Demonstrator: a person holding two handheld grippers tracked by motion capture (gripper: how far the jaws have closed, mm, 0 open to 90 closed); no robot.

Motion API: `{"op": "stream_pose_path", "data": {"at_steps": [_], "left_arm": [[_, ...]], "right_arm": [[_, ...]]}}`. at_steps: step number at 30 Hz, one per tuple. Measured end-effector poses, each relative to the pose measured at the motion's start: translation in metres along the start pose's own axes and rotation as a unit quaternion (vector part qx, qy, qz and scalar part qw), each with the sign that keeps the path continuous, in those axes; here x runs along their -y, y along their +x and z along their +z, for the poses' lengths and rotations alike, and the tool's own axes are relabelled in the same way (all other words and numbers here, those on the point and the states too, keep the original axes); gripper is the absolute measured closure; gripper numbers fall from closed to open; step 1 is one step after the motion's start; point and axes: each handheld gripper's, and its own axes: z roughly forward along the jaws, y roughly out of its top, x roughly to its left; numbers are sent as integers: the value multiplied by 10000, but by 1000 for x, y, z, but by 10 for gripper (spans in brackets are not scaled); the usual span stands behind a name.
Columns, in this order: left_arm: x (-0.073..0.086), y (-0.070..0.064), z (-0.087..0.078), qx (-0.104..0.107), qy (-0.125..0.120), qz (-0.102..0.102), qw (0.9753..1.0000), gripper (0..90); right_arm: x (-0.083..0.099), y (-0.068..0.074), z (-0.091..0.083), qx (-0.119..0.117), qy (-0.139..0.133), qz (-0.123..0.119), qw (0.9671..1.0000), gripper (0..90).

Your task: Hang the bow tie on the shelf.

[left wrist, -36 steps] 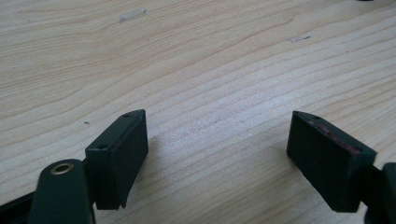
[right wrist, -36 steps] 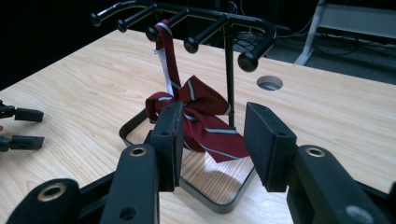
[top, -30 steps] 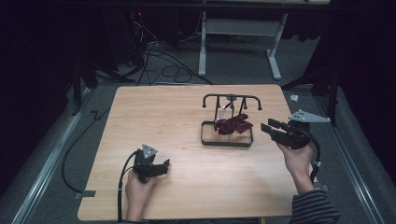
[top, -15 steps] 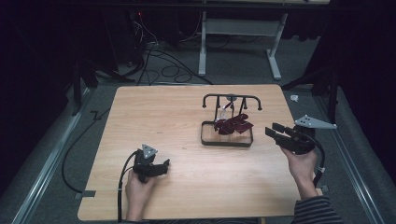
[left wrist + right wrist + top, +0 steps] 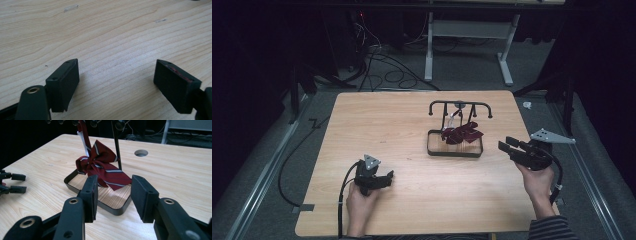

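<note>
Jaws on both grippers stood open, holding nothing; I'd steer the right gripper [image 5: 113, 195], just beside the stand [image 5: 455, 149], squarely onto the bow tie [image 5: 102, 171].

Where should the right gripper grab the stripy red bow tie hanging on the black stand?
Probably the wide wing of the bow tie that sticks out past the stand toward the right hand-held gripper. Come straight in from the gripper's side, jaws open as now, one either side of that flat flap. The knot sits close to the post, so it looks harder to reach.
</note>
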Motion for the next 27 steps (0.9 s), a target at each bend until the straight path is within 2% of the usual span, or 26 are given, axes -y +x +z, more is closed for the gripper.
{"op": "stream_pose_path", "data": {"at_steps": [27], "left_arm": [[0,0,0,0,1,2,10000,210]], "right_arm": [[26,-2,-7,-49,82,176,9998,591]]}}
